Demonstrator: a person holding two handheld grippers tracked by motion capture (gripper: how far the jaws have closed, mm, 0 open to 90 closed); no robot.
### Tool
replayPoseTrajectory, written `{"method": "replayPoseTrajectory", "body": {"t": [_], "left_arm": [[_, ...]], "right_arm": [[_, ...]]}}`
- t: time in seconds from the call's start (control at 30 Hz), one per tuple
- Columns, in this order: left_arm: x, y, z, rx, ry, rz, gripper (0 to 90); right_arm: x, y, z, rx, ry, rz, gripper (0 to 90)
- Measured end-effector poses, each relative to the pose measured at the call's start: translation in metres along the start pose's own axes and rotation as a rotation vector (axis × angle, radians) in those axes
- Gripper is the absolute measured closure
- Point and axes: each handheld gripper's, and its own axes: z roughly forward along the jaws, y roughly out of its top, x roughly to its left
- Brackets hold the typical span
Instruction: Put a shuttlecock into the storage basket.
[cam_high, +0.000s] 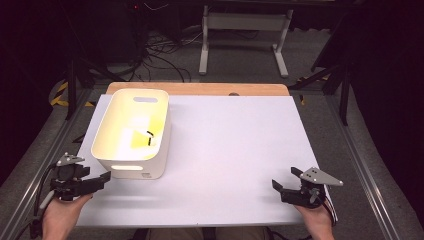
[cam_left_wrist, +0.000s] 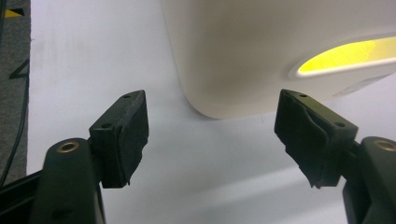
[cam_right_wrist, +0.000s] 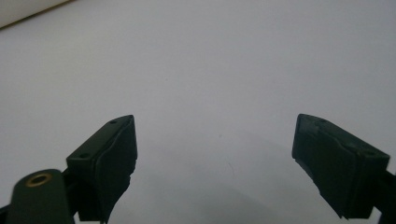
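We hold the left gripper (cam_high: 102, 178) low at the near left corner of the table, jaws spread wide with nothing between them, its tips just short of the white plastic bin (cam_high: 134, 131). In the left gripper view the bin's rounded near corner (cam_left_wrist: 243, 60) sits right ahead, between and beyond the pads, and the handle slot (cam_left_wrist: 348, 58) glows yellow. Over on the other side the right gripper (cam_high: 276, 186) is also wide open and empty, well apart from the bin, pointing across bare white tabletop (cam_high: 235, 145). Inside the bin lie yellow sheets and a small dark item (too small to name) (cam_high: 149, 138).

The risk from here, we'd say: a grab at that curved corner could slip off the smooth wall, or a one-sided pull could tip the bin. A small label (cam_high: 145, 175) sits on the bin's near wall, its print unreadable.
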Motion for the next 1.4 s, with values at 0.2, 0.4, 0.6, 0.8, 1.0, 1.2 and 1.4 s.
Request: {"method": "replayPoseTrajectory", "body": {"t": [0.2,0.4,0.6,0.8,1.0,1.2,1.4], "left_arm": [[-0.003,-0.005,0.003,-0.017,-0.025,0.003,26.5],[-0.008,-0.01,0.008,-0.035,-0.047,0.008,26.3],[-0.012,-0.014,0.011,-0.051,-0.053,0.009,25.9],[-0.016,-0.019,0.014,-0.066,-0.057,0.009,25.7],[-0.018,-0.022,0.015,-0.089,-0.07,0.005,25.7],[-0.02,-0.027,0.019,-0.123,-0.095,0.004,24.9],[-0.021,-0.032,0.021,-0.152,-0.105,-0.011,24.3]], "right_arm": [[0.0,0.0,-0.001,-0.003,-0.001,0.002,14.8],[0.001,0.0,-0.001,-0.001,-0.001,0.0,14.7],[0.001,0.0,-0.001,-0.001,-0.002,-0.001,14.7],[0.002,0.0,-0.001,-0.004,0.0,0.0,14.8],[0.003,0.001,-0.002,-0.008,0.005,-0.001,14.6],[0.003,0.0,-0.002,-0.007,0.008,-0.002,14.6],[0.004,0.0,-0.002,-0.007,0.014,-0.001,14.5]]}}
